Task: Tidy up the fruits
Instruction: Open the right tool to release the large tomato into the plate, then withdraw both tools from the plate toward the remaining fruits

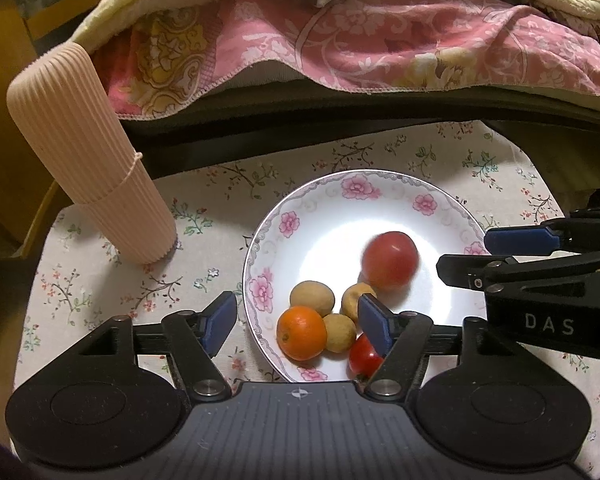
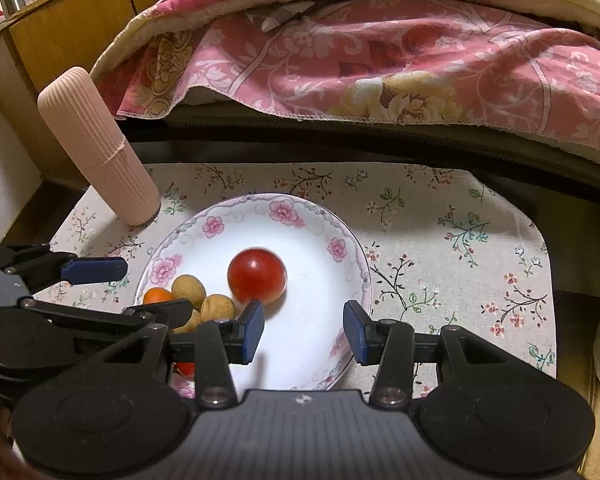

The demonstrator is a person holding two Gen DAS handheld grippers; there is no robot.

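A white plate with pink flowers (image 1: 300, 216) (image 2: 260, 216) sits on a floral cloth. On it lie a large red tomato (image 1: 390, 260) (image 2: 257, 276), blurred, an orange (image 1: 301, 333) (image 2: 157, 295), three small tan fruits (image 1: 312, 298) (image 2: 188, 286) and a small red tomato (image 1: 363, 356). My left gripper (image 1: 298, 326) is open and empty over the plate's near left part. My right gripper (image 2: 304, 332) is open and empty over the plate's near right part, just in front of the large tomato. It also shows at the right of the left wrist view (image 1: 500, 252).
A tall ribbed pink cylinder (image 1: 84, 152) (image 2: 96, 144) stands on the cloth left of the plate. A bed with a pink floral quilt (image 1: 380, 40) (image 2: 380, 52) runs behind the table. A wooden cabinet (image 2: 68, 28) stands at the back left.
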